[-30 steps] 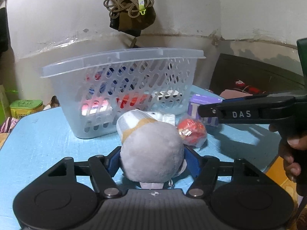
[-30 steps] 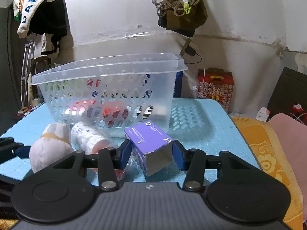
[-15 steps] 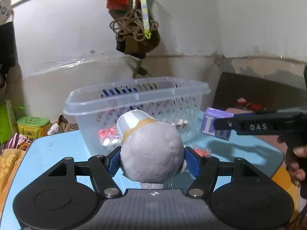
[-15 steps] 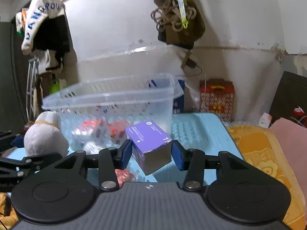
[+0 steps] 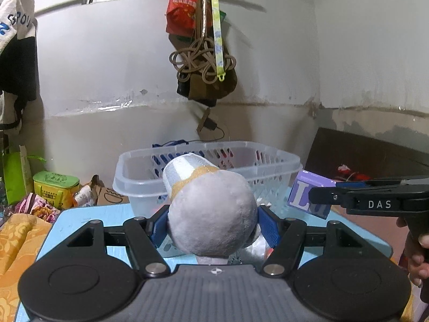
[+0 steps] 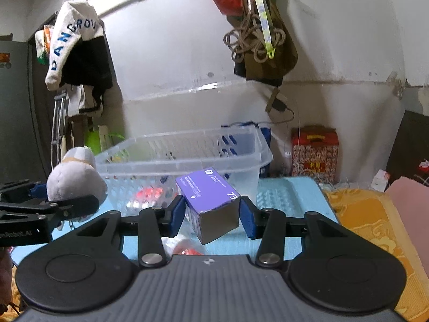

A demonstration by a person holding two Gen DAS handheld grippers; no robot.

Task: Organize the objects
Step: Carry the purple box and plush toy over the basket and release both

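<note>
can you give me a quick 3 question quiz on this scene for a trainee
1. True or false: the left gripper is shut on the grey plush toy.
2. What does the right gripper hold? A) red packet B) purple box C) green tin
3. Fill in: both held items are lifted in front of the clear plastic ______.

Key
1. True: the blue pads press both sides of the toy.
2. B: the purple box sits between its pads.
3. basket, which already has items inside, on the blue table.
</note>
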